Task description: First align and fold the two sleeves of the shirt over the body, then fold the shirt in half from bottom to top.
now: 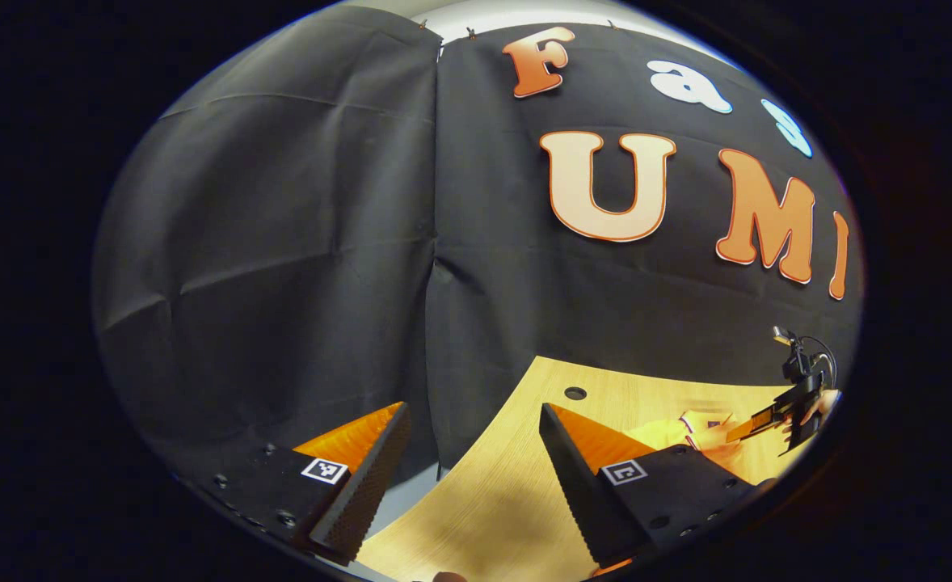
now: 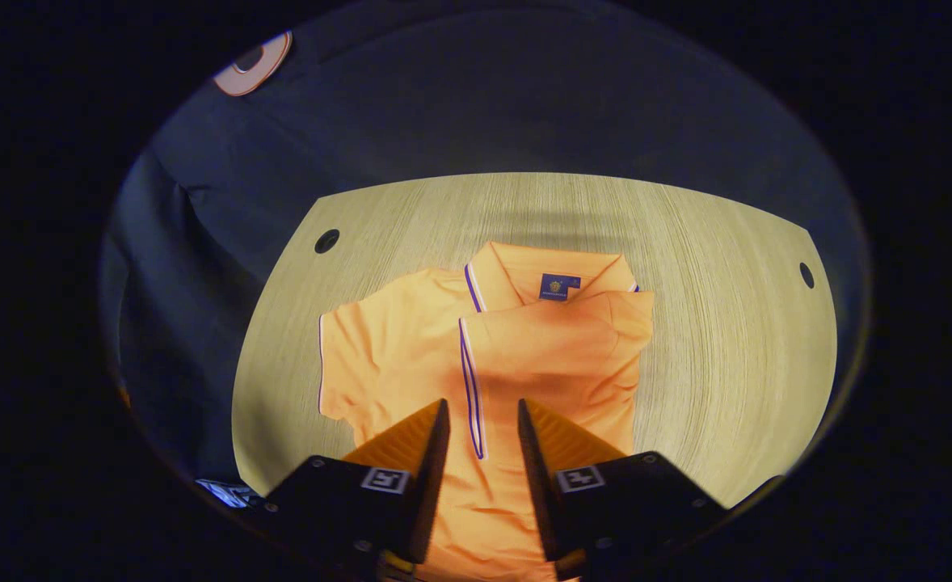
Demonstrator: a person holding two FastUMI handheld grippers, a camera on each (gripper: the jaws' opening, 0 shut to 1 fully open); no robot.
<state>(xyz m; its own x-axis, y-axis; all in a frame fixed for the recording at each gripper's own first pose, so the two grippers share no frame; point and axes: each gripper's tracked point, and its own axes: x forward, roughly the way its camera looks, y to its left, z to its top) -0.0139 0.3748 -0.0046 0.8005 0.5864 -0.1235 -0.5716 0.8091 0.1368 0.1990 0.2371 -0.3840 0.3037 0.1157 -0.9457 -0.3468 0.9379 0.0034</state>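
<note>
An orange polo shirt (image 2: 395, 347) with purple trim lies flat on the wooden table (image 2: 726, 339), collar (image 2: 516, 271) at the far side. One sleeve (image 2: 557, 339) is folded over the body, its trimmed edge running down the middle. The other sleeve (image 2: 347, 356) lies spread out to the left. My right gripper (image 2: 482, 402) hovers open above the folded sleeve's trimmed edge, which shows in the gap between the fingers. My left gripper (image 1: 472, 408) is open and holds nothing, pointing at the booth wall over the table's edge. In the left gripper view, the right gripper (image 1: 767, 424) and part of the shirt (image 1: 686, 432) appear far right.
The table has round holes near its far corners (image 2: 326, 240) (image 2: 806, 275). Black cloth wall (image 1: 282, 242) stands close behind the table. Bare wood (image 2: 735, 404) lies to the right of the shirt and beyond the collar.
</note>
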